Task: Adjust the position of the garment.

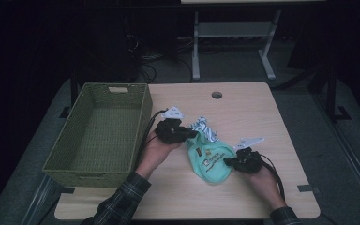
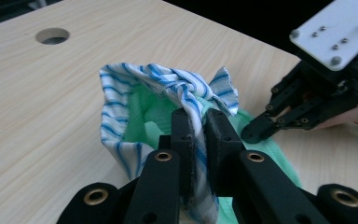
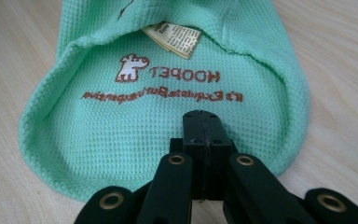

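One pale wooden table (image 1: 243, 108), green basket (image 1: 98, 136), dark room.

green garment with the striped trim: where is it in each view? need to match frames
High view: the green garment lies at table centre, between the left gripper and the right gripper.
Left gripper view: lower centre, with its blue-striped trim pinched in the jaws and green fabric behind.
Right gripper view: it spreads across the upper middle, logo side up, its near edge at the jaws.
Shared landmark: the light wood table.
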